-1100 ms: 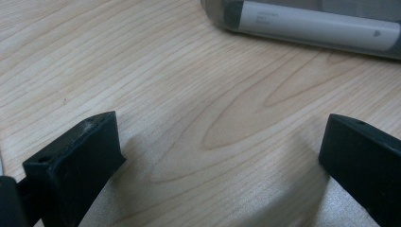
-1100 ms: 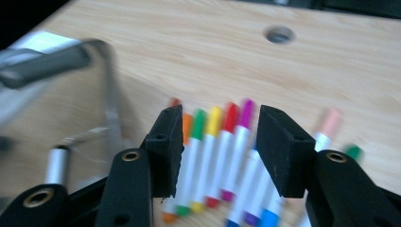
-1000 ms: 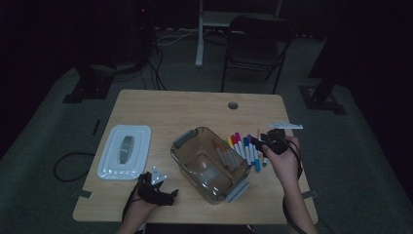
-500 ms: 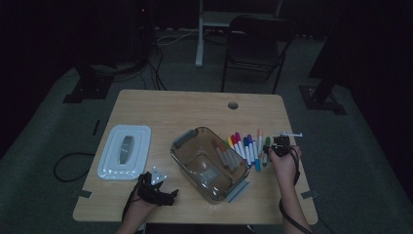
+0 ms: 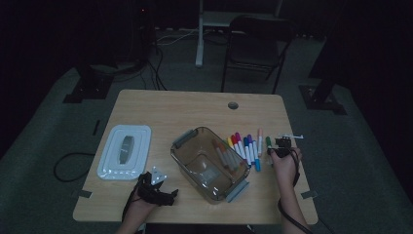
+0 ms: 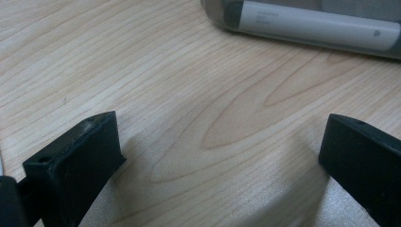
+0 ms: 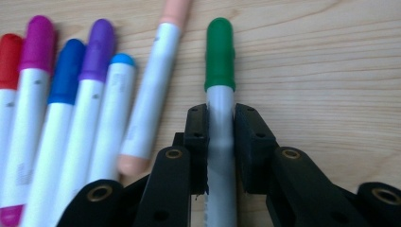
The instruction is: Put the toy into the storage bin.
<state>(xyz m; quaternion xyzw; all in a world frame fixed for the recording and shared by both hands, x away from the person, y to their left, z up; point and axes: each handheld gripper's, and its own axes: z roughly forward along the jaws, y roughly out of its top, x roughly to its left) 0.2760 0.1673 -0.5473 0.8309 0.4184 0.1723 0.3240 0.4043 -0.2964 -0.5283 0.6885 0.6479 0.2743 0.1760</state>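
A row of several coloured markers (image 5: 246,146) lies on the wooden table just right of a clear plastic bin (image 5: 195,132). At the row's right end, my right gripper (image 5: 273,149) is low on the table. In the right gripper view its jaws (image 7: 221,111) have just been closing and now press both sides of the white barrel of the green-capped marker (image 7: 220,52), which lies flat on the wood. My left gripper (image 5: 168,195) rests near the front left edge. Its jaws (image 6: 222,137) are open over bare wood, and the bin's corner (image 6: 312,26) lies ahead.
A white bin lid (image 5: 124,151) lies flat at the table's left. The other markers (image 7: 94,94) lie close on the left of the gripped one. A dark chair (image 5: 255,44) stands beyond the far edge. Bare wood stretches along the table's back half (image 5: 195,105).
My right hand has come down to the table at the right end of the marker row, and its jaws have closed on the green marker. The left hand has stayed put.
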